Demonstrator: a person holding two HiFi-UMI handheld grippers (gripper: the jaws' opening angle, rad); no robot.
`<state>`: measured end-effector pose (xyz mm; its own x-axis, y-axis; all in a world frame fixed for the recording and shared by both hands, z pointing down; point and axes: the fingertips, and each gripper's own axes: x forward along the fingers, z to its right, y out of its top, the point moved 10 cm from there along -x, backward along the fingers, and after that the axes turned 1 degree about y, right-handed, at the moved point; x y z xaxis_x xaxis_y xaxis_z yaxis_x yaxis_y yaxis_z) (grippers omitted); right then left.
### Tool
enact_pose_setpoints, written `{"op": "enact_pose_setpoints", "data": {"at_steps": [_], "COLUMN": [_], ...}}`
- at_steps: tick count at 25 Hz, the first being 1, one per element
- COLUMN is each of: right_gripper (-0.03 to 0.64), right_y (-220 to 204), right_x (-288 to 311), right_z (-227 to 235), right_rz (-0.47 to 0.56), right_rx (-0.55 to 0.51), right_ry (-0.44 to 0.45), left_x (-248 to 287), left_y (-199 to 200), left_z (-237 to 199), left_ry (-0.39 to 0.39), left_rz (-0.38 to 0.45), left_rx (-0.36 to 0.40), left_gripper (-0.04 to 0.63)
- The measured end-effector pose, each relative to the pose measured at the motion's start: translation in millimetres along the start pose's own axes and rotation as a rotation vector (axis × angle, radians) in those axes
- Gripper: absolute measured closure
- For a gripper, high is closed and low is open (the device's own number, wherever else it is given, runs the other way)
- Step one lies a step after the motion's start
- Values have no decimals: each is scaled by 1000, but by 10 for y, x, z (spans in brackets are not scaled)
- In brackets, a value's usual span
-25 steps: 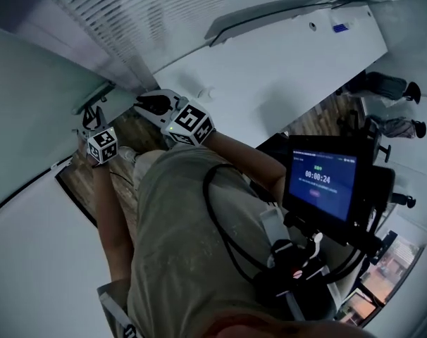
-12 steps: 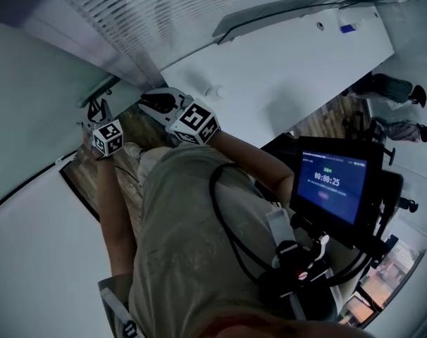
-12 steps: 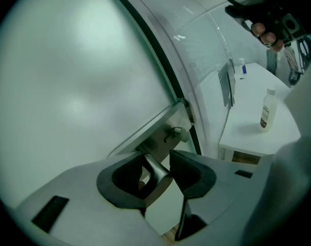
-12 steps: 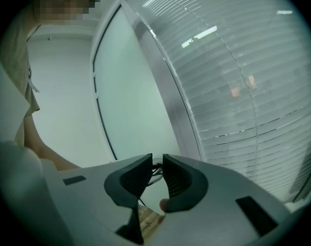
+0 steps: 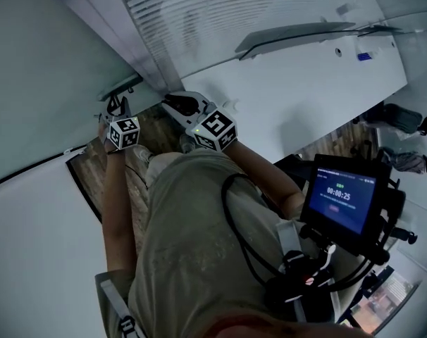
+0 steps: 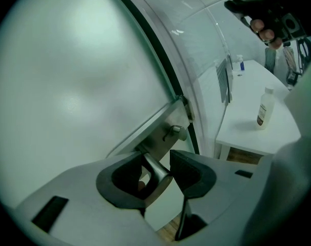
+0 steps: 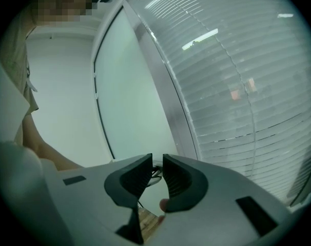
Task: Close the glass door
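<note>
The frosted glass door [image 5: 51, 62] fills the upper left of the head view, and its metal handle [image 5: 120, 86] juts from its edge. In the left gripper view the door [image 6: 78, 86] covers the left side. There my left gripper [image 6: 163, 170] is shut on the steel handle bar [image 6: 156, 169], below the handle's mounting plate [image 6: 163, 129]. My left gripper [image 5: 115, 108] is right at the handle in the head view. My right gripper [image 5: 180, 104] hovers just to its right, its jaws nearly together on nothing. In its own view the right gripper [image 7: 156, 176] faces the door frame.
A glazed wall with slatted blinds [image 7: 232, 86] stands beside the door frame [image 7: 160, 81]. A white table [image 6: 248, 122] with a bottle [image 6: 265, 106] stands to the right. A screen [image 5: 347, 199] hangs on the rig at my chest. Wooden floor [image 5: 151, 129] shows below the grippers.
Both grippers and the door handle have shifted up and right in the head view, toward the blinds wall. The left gripper has stayed on the handle.
</note>
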<state>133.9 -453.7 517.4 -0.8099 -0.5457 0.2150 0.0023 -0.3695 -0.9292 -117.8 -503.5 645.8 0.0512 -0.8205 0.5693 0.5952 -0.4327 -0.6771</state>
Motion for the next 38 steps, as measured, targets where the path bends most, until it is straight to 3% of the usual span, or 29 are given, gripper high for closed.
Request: {"op": "enact_pose_setpoints", "data": {"at_steps": [4,7,10,12,15,19,28,32,38], "right_gripper": [546,546,546,546,546,546,546,546,545], "right_y": [-14,-38,-66,-76,-69,-54,-55,-64,-143], "right_x": [6,12,5,-2,-18,-69,-92,-74,-12], "right_z": [21,41,49,57,61,20,8,-74,-235], "right_rz": [8,6,1,0,8,9,3,-4,-13], "right_rx": [4,-3,-9,-11,-9,-11,-45,-75,-115], "right_ry": [-2,2,8,7,-2,-5,-17,-3,13], "left_x": [83,170,167,82,-140,-572,-1208,-1470,-1733], "left_y": [64,104,162,207,252,289,179,40,-199], "left_z": [-39,-44,7,37,30,-20,14,10,33], "left_ry": [-72,-120,-114,-94,-75,-71,-104,-74,-45], "left_rz": [-71,-101,-84,-41,29,107,158,170,172], "left_rx": [6,62,161,168,65,-175,-552,-632,-671], "left_gripper": [416,411,407,407,408,407,407,408,408]}}
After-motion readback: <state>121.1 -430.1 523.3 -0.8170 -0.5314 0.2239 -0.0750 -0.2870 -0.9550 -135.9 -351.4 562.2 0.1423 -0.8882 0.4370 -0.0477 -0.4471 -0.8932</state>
